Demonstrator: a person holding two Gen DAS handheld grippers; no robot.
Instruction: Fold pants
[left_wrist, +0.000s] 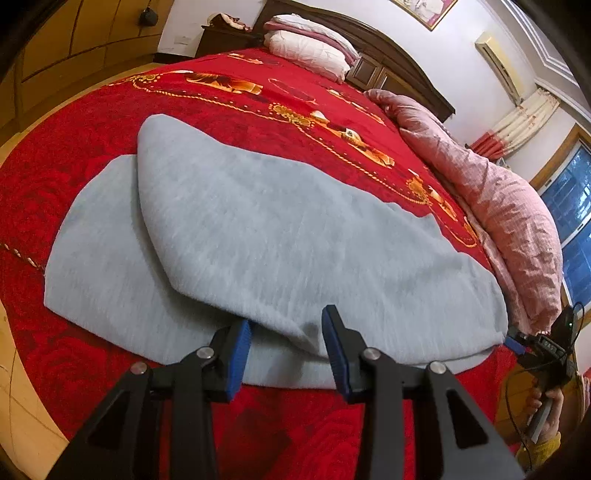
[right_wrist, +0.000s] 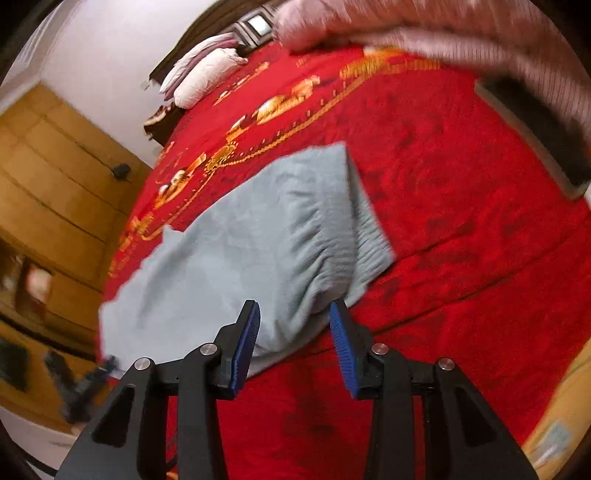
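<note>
Pants (left_wrist: 258, 236), light grey and soft, lie spread on a bed with a red patterned blanket (left_wrist: 92, 110), close to the bed's near edge. One layer is already folded diagonally over the other. The left gripper (left_wrist: 286, 343) hovers at the near hem with its jaws apart, holding nothing. The right gripper (right_wrist: 293, 332) is also spread wide and empty, poised at the ribbed elastic end (right_wrist: 369, 236), which looks bunched; that view is blurred. A pink quilt (left_wrist: 498, 206) lies along the bed's far side and pillows (left_wrist: 306, 51) sit at its head. To fold well, each gripper should probably pinch both layers at the near edge, lift evenly, and carry the cloth across without dragging wrinkles.
</note>
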